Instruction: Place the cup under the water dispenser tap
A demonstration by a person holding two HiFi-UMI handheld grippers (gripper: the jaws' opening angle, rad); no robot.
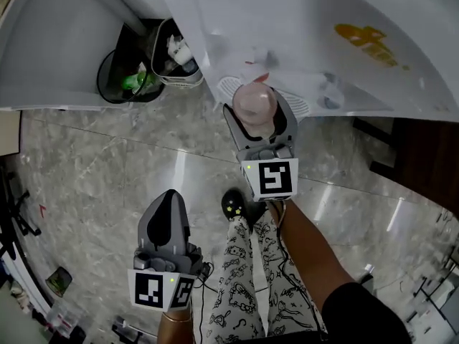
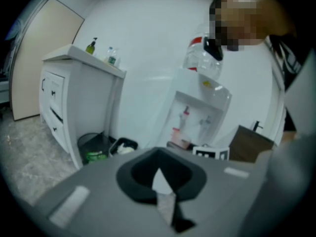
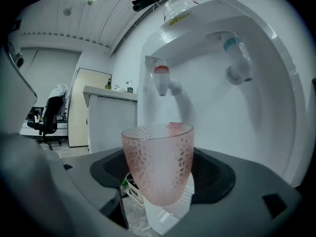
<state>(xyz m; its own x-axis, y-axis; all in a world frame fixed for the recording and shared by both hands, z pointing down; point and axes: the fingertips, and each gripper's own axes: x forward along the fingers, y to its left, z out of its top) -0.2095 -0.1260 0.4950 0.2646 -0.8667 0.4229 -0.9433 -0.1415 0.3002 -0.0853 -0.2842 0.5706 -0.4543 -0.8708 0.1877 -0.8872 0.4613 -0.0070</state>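
A frosted pink cup [image 1: 254, 104] stands upright between the jaws of my right gripper [image 1: 258, 115], which is shut on it. In the right gripper view the cup [image 3: 158, 164] hangs in front of the white water dispenser [image 3: 256, 112], lower than the red tap [image 3: 162, 79] and left of the blue tap [image 3: 234, 58]. From the head view the cup sits over the dispenser's white drip tray [image 1: 231, 89]. My left gripper [image 1: 168, 213] is held low near the person's legs, shut with nothing in it. The dispenser [image 2: 197, 115] also appears in the left gripper view.
A black wire waste bin [image 1: 120, 77] and a second bin with white litter [image 1: 176, 61] stand left of the dispenser, beside a white cabinet [image 1: 57, 41]. Dark wooden furniture [image 1: 423, 149] is at the right. The person's patterned trouser legs [image 1: 247, 278] are below me on the marble floor.
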